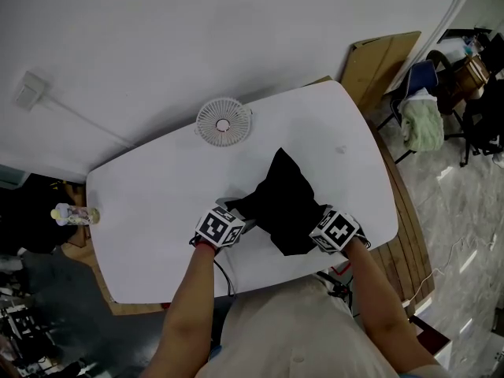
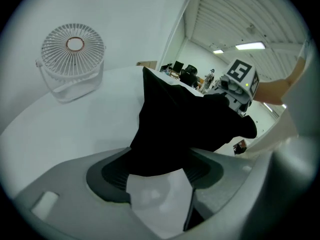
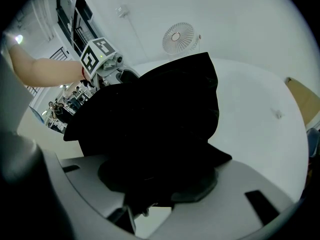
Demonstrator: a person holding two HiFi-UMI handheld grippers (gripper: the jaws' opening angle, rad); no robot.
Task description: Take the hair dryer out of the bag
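Note:
A black cloth bag (image 1: 287, 203) lies crumpled on the white table (image 1: 150, 211), near its front edge. No hair dryer shows in any view; the bag's inside is hidden. My left gripper (image 1: 241, 219) is at the bag's left edge. In the left gripper view its jaws (image 2: 157, 181) stand wide open, with the bag's edge (image 2: 185, 119) reaching in between the pads and bare table below it. My right gripper (image 1: 316, 228) is at the bag's right side. In the right gripper view, black fabric (image 3: 150, 119) fills the gap between its pads (image 3: 155, 184), which are shut on it.
A small white fan (image 1: 224, 121) stands at the table's far edge, beyond the bag. A small bottle (image 1: 75, 215) lies at the left edge. Cardboard (image 1: 382, 61) leans past the right corner, with chairs and a green cloth (image 1: 421, 124) further right.

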